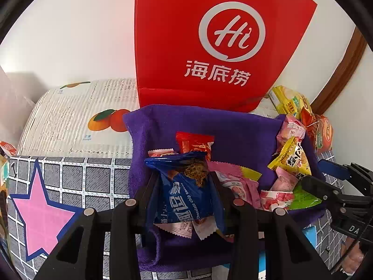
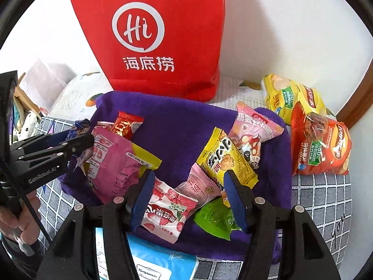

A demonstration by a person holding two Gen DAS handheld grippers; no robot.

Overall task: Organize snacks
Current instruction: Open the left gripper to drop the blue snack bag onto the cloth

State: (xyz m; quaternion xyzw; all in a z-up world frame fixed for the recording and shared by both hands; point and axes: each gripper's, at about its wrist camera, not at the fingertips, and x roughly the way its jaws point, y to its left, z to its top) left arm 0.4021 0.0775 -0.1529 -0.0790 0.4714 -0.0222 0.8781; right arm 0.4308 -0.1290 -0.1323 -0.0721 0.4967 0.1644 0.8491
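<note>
**A:** Blue is what I see nearest: the left claw is clamped narrow on a blue cookie packet, lifted just above the near edge of the purple towel. Is the grip good?

**B:** Both pads press its sides, so I'd judge it firm. Carry it level; the crimped ends are slippery.

**A:** And the right claw?

**B:** Half-spread and empty, jaws clear of everything, hanging over the towel's near side above a strawberry-print packet and a green packet.

**A:** Mid-towel?

**B:** A yellow cracker packet leaning on a pink one; a larger pink bag towards the left.

**A:** Beyond the towel?

**B:** A red paper bag stands at its far edge, probably the destination. Two crisp bags lie off the towel's right side. Take loose packets singly, gripping across the middle.
</note>
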